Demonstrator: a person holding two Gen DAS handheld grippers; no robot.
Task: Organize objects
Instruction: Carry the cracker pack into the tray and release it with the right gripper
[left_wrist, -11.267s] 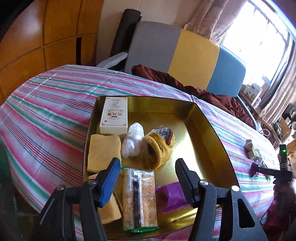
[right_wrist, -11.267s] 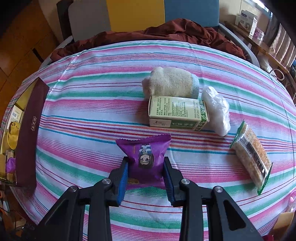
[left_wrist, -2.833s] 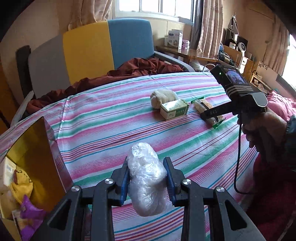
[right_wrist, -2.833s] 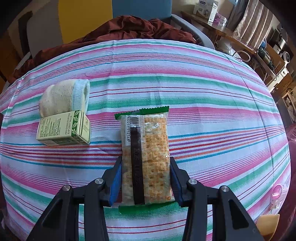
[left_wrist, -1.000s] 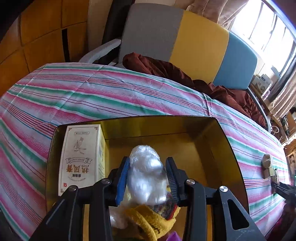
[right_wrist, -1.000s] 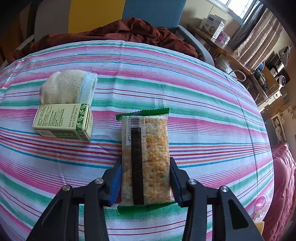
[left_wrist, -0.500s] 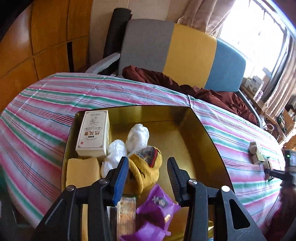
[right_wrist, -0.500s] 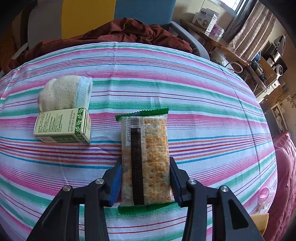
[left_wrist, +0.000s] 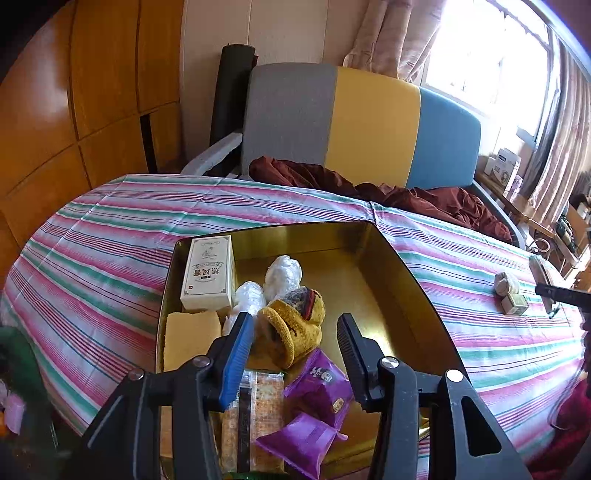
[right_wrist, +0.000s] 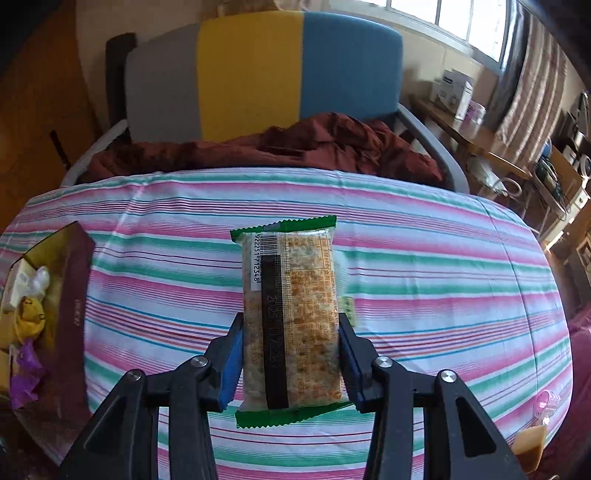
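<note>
My left gripper (left_wrist: 293, 330) is open and empty above the near part of a gold-lined box (left_wrist: 406, 295). In the box lie a white carton (left_wrist: 208, 273), two clear plastic-wrapped bundles (left_wrist: 282, 273), a yellow sock (left_wrist: 291, 328), a yellow sponge (left_wrist: 188, 338), a cracker pack (left_wrist: 255, 421) and purple snack packets (left_wrist: 317, 384). My right gripper (right_wrist: 291, 334) is shut on a green-edged cracker pack (right_wrist: 291, 314) and holds it above the striped tablecloth (right_wrist: 424, 266). The box (right_wrist: 70, 295) shows at the left edge of the right wrist view.
A rolled sock and a small green carton (left_wrist: 511, 295) lie on the cloth at the right in the left wrist view. A grey, yellow and blue chair (left_wrist: 351, 125) with a dark red cloth (right_wrist: 295, 144) stands behind the table. Shelves with clutter (right_wrist: 546, 166) stand at the right.
My left gripper has let go of the plastic-wrapped bundle in the box, opened and pulled back. My right gripper has lifted the cracker pack off the cloth and swung toward the box.
</note>
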